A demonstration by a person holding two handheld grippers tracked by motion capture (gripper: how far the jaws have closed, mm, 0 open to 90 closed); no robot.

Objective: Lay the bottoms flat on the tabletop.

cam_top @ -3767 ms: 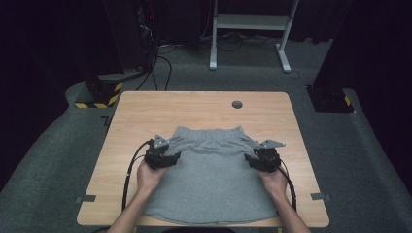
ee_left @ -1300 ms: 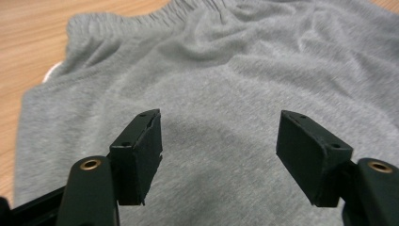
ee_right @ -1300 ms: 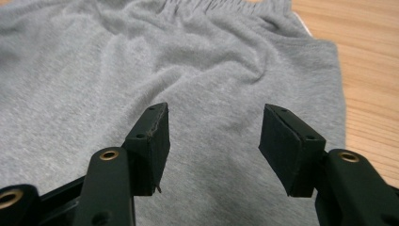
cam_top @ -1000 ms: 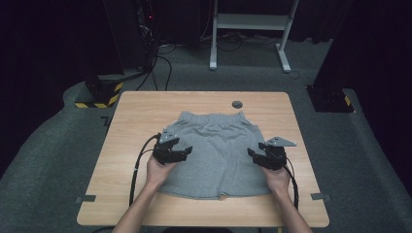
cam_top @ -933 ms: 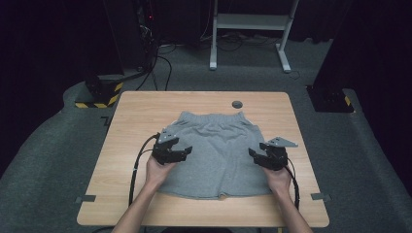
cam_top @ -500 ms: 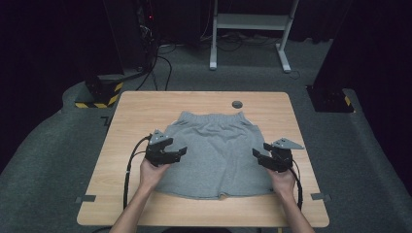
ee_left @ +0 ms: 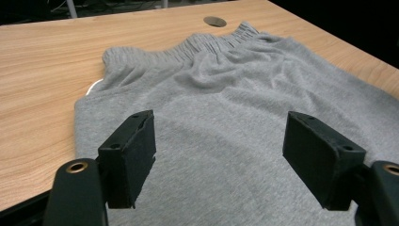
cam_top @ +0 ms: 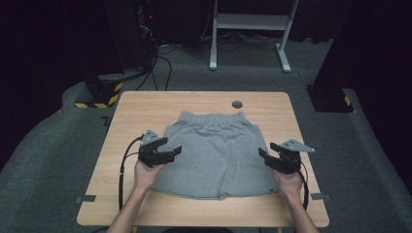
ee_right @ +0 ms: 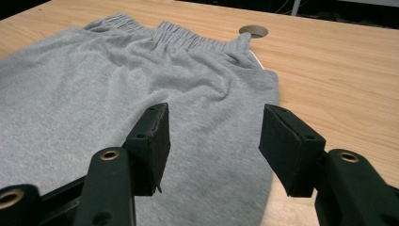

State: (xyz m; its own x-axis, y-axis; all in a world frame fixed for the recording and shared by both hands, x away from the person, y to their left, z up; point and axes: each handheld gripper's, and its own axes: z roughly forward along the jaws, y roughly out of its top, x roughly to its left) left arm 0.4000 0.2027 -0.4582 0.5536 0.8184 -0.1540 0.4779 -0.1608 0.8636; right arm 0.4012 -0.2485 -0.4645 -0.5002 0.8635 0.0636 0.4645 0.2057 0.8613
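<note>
Looking down from the high view, we see a pair of grey shorts spread flat on the wooden table, waistband toward the far edge and hems toward us. A round cable hole sits in the table just beyond the waistband. Our left tongs hover at the left side of the shorts with the tips over the cloth, held in the left hand; a black cable loops back from them. Our right tongs hover at the right side of the shorts, in the right hand, the tips at the cloth's edge. Both sets of tongs stand released, with nothing gripped between them.

From the left gripper view, we look along the left tongs across the shorts. The two black pads are spread wide, and grey cloth lies beneath the gap, not pinched. The gathered waistband is rumpled at the far end, with the cable hole just behind it on the table.

From the right gripper view, the right tongs are likewise released, pads well apart above the side edge of the shorts. Bare table shows at the right, and the cable hole lies near the waistband's corner.
</note>
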